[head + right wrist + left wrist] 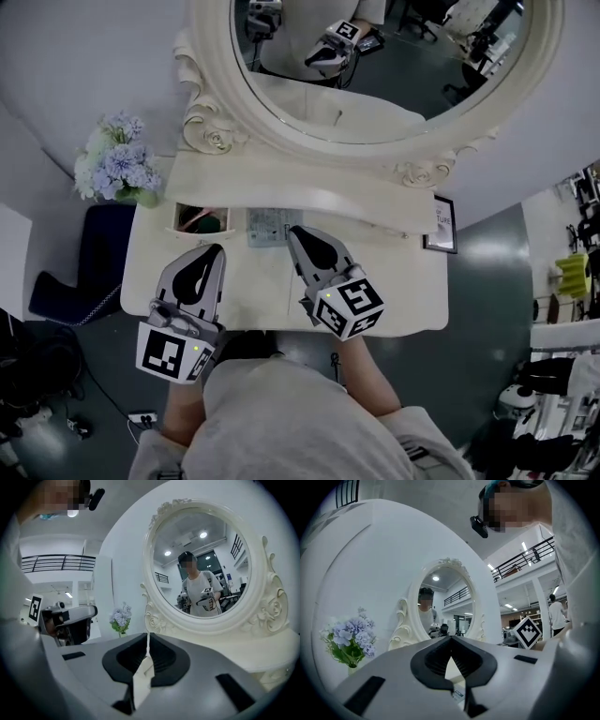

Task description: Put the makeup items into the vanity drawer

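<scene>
- I read the left gripper [450, 638] as closed. In the left gripper view its dark pads meet at the tips, and only the pale tabletop shows through the gap below them. It holds nothing.
- The right gripper [148, 635] is closed as well. In the right gripper view only a thin slit runs between its pads, and nothing is caught in it.
- In the head view both grippers sit above the cream vanity table [398, 286]. They point toward the oval mirror [375, 75], left gripper on the left and right gripper on the right.
- The vanity drawer [178, 220] is a small compartment at the left end of the raised shelf under the mirror. It stands open, just ahead of the left gripper's tips.
- Pinkish and green contents [202, 218] lie inside the drawer. I cannot identify them as individual makeup items.
- A flat grey packet [267, 228] lies on the tabletop just to the right of the drawer, against the front of the shelf. Its print is too small for me to read.
- The right gripper's tips overlap the right end of this packet in the head view. I cannot confirm contact.
- A bunch of pale blue flowers [117, 161] stands at the left rear corner of the table.
- A small framed picture [442, 225] stands at the right end.
- The mirror reflects a person holding both grippers.
</scene>
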`<state>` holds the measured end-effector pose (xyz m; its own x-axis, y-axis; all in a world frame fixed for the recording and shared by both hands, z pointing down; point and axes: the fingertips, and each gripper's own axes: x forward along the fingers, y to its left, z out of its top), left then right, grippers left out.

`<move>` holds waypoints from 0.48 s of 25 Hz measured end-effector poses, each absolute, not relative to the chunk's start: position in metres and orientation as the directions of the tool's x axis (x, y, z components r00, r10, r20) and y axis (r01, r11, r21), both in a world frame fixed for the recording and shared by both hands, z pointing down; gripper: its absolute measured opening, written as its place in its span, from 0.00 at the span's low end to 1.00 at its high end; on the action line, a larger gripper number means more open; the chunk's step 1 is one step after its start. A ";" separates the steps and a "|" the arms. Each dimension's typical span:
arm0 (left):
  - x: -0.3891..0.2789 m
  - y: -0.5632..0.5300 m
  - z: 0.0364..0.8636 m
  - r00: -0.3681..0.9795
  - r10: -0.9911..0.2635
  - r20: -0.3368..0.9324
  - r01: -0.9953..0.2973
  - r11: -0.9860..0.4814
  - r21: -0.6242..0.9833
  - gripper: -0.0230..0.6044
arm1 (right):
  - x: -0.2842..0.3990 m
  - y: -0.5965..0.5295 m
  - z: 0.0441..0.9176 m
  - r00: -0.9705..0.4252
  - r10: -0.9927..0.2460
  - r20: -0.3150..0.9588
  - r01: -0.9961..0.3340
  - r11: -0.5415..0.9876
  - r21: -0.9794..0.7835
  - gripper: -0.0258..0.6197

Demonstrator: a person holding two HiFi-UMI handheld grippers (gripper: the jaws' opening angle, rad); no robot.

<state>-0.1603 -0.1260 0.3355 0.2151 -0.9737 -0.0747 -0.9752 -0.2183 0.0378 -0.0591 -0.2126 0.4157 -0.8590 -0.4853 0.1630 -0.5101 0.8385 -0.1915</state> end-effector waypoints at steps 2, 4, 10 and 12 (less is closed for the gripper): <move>-0.150 -0.127 0.332 0.236 -0.969 -0.077 -0.970 -0.239 0.032 0.06 | -0.046 -0.210 0.406 -0.851 -0.506 0.141 -0.525 0.828 -0.196 0.09; -0.140 -0.126 0.329 0.258 -0.963 -0.080 -0.965 -0.260 0.025 0.06 | -0.033 -0.207 0.396 -0.840 -0.528 0.126 -0.542 0.820 -0.182 0.09; -0.112 -0.121 0.318 0.306 -0.948 -0.091 -0.952 -0.308 0.004 0.06 | -0.001 -0.190 0.369 -0.813 -0.577 0.079 -0.582 0.804 -0.125 0.09; -0.104 -0.118 0.314 0.320 -0.943 -0.094 -0.947 -0.321 -0.006 0.06 | 0.009 -0.185 0.360 -0.806 -0.589 0.057 -0.591 0.796 -0.128 0.09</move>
<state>-0.1043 -0.1182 0.3144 0.3201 -0.9428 -0.0936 -0.9471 -0.3209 -0.0063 0.0086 -0.1845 0.3597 -0.8060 -0.5891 0.0565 -0.5911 0.7963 -0.1285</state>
